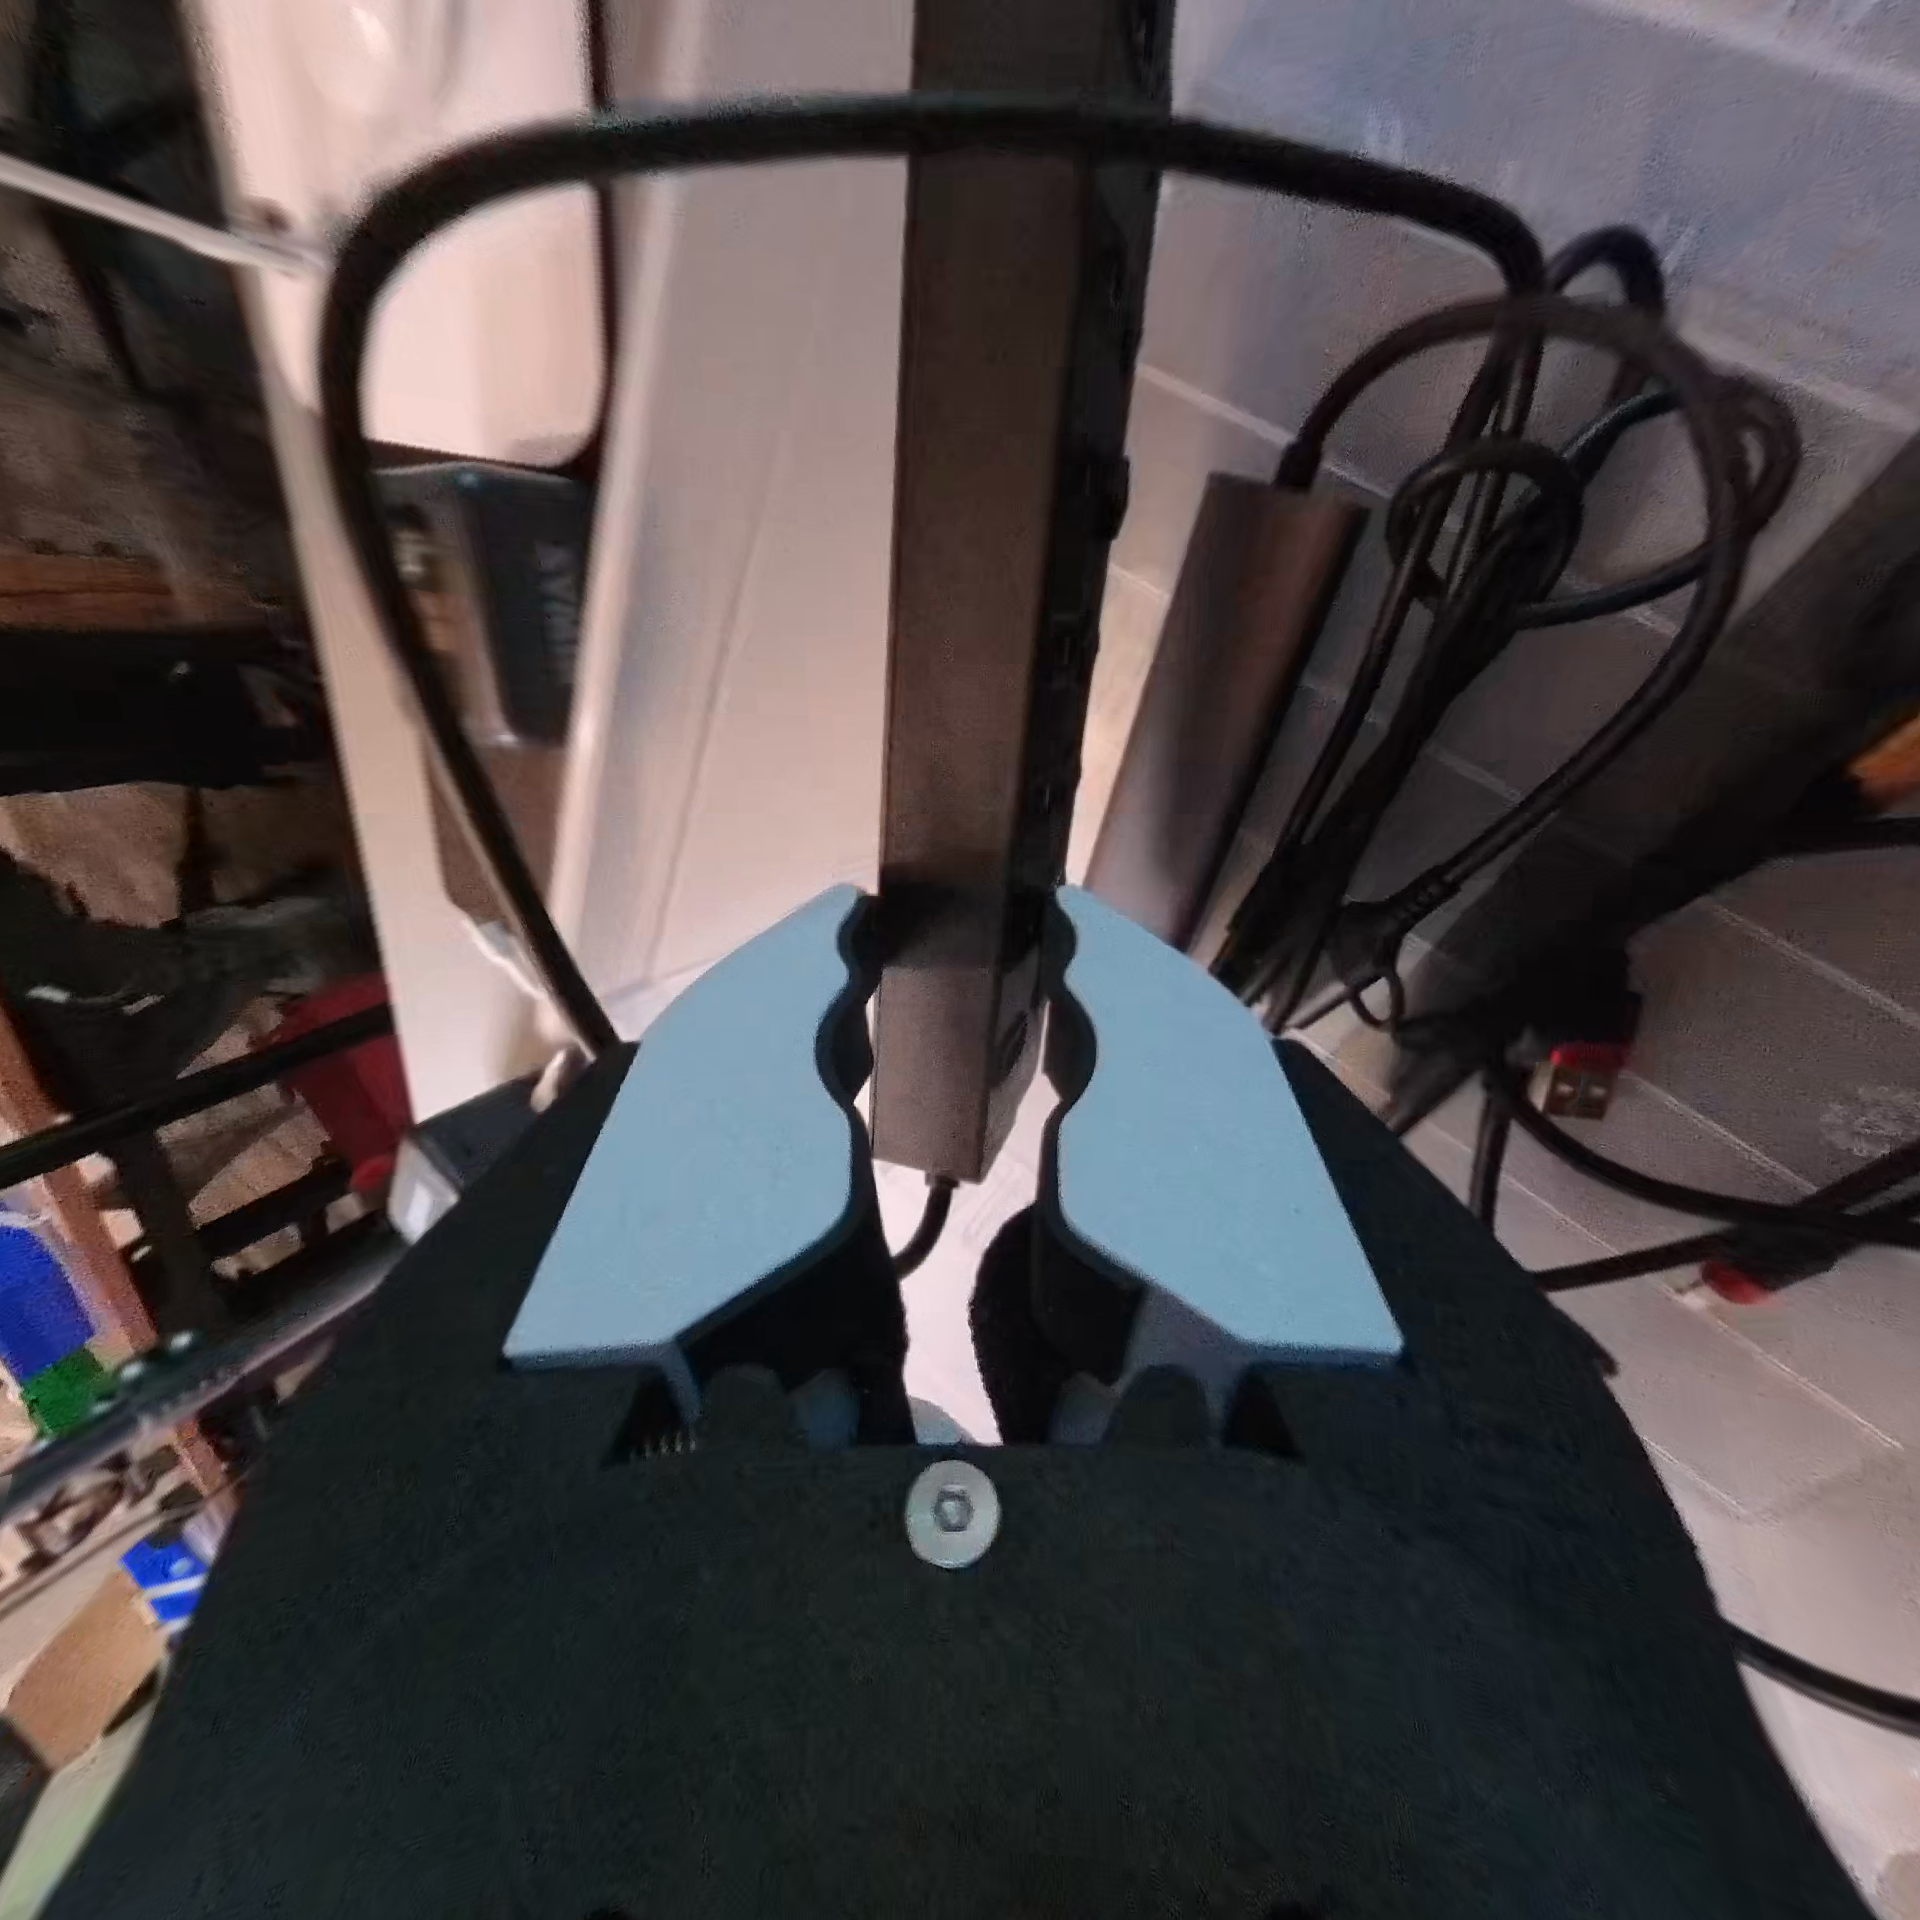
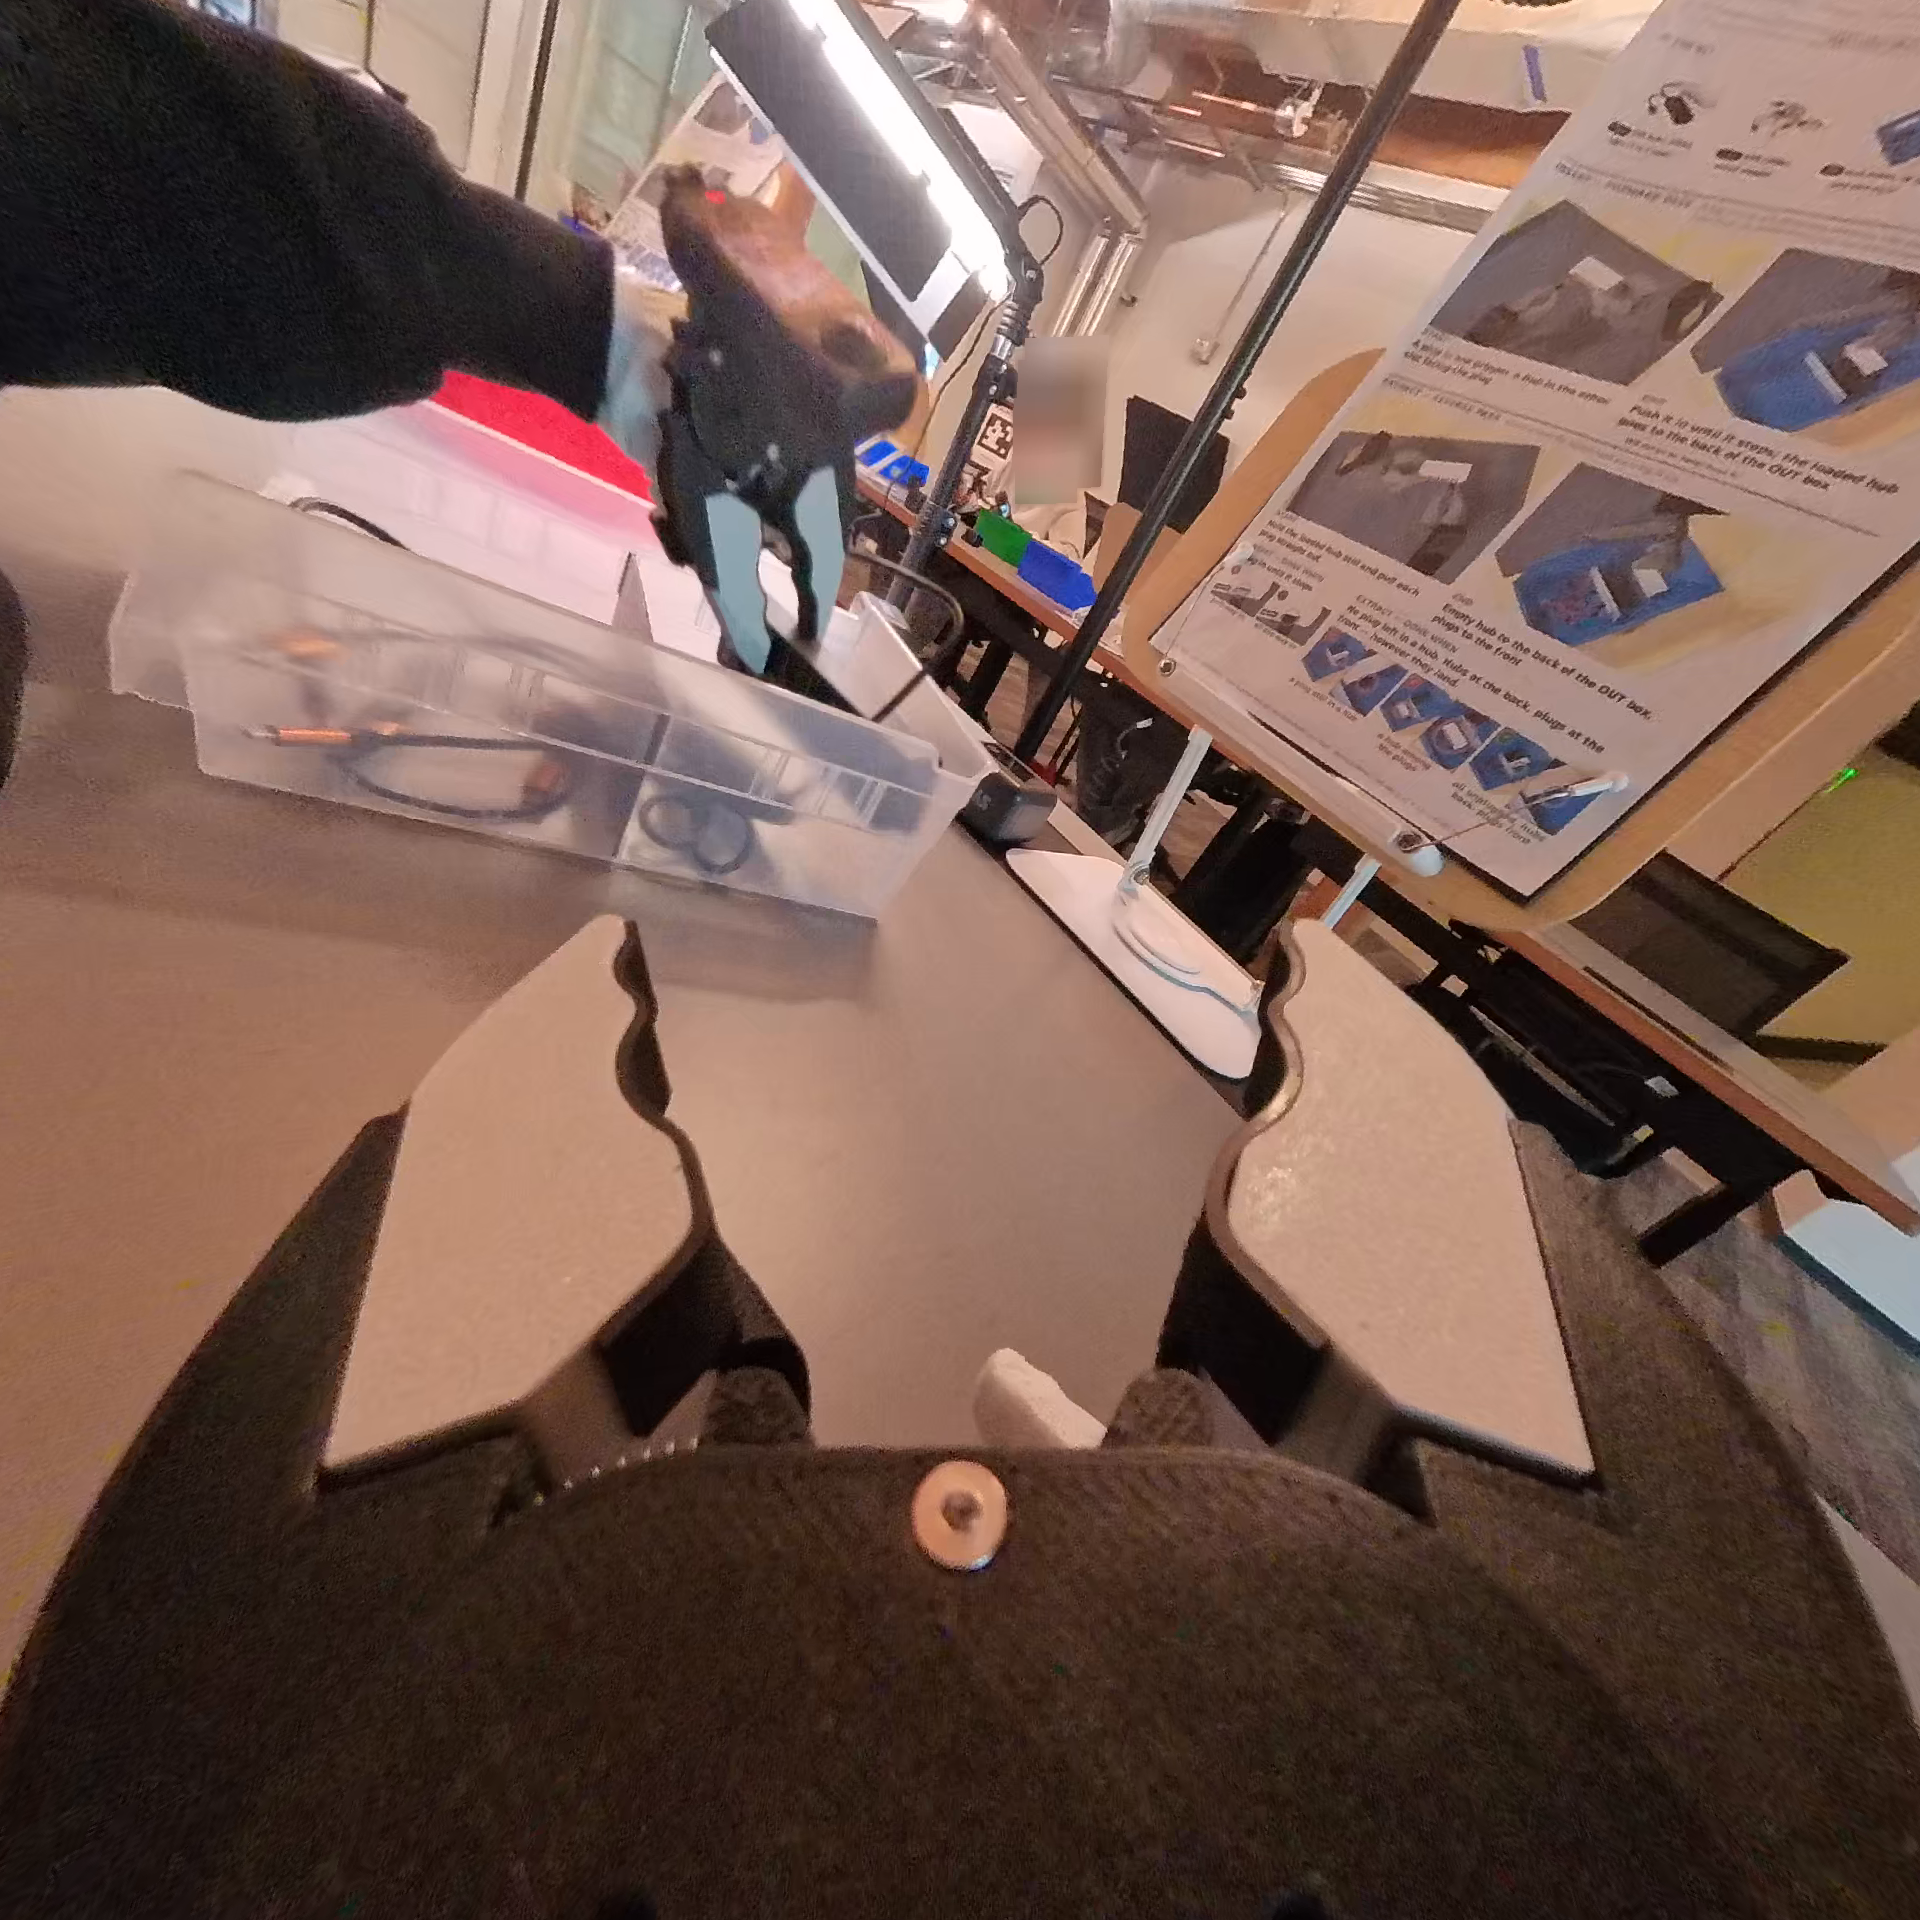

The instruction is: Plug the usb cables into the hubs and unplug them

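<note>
My left gripper (image 1: 956, 914) is shut on a long dark grey USB hub (image 1: 987, 520) that sticks straight out between its blue fingers (image 1: 717, 1122). The hub's black cable (image 1: 727, 130) loops round in front of it. A second grey hub (image 1: 1216, 707) and a tangle of black USB cables (image 1: 1558, 582) lie in the bin at the right, with a red-tipped plug (image 1: 1584, 1081) near them. In the right wrist view the left gripper (image 2: 774, 582) reaches down into a clear plastic bin (image 2: 499, 727). My right gripper (image 2: 956, 1049) is open and empty above the table (image 2: 208, 987).
A white lamp base (image 2: 1164, 945) stands at the table's right edge. A board with picture instruction sheets (image 2: 1558, 468) leans at the right. A light bar on a black stand (image 2: 883, 156) rises behind the bin. More tables stand farther back.
</note>
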A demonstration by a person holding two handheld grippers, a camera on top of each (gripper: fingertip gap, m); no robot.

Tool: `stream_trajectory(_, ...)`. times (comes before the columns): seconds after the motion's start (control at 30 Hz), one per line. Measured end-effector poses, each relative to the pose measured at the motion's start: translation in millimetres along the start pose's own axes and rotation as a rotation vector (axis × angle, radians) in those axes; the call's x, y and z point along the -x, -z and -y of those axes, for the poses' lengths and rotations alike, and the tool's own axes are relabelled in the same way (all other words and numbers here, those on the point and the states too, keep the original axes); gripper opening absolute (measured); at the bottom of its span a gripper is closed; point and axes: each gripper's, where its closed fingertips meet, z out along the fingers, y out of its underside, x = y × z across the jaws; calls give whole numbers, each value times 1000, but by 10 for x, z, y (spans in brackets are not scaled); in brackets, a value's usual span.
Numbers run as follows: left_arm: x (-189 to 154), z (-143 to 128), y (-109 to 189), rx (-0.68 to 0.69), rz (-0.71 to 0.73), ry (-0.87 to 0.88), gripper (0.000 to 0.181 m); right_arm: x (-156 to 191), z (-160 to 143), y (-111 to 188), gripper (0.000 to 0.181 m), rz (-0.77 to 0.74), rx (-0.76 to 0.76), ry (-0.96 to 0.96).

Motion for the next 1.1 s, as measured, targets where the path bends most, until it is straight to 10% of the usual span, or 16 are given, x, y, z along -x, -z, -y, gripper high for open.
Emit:
stream_trajectory(0.33, 268, 527, 1790, -725, 484, 466, 29, 6, 17, -4, 108, 2, -7, -1)
stream_trajectory(0.5, 167, 983, 2704, -1211, 413, 616, 29, 9, 21, 1, 104, 4, -9, 0)
stream_trajectory(0.67, 221, 1372, 3321, -1344, 273, 592, 29, -9, 64, 21, 101, 2, -36, -22)
stream_trajectory(0.8, -247, 1881, 3214, -1398, 48, 557, 29, -67, 142, 60, 98, -10, -86, -80)
stream_trajectory(1.1, -1558, 2542, 1806, -1312, -465, 654, 29, -166, 657, 413, 60, 166, -430, -505)
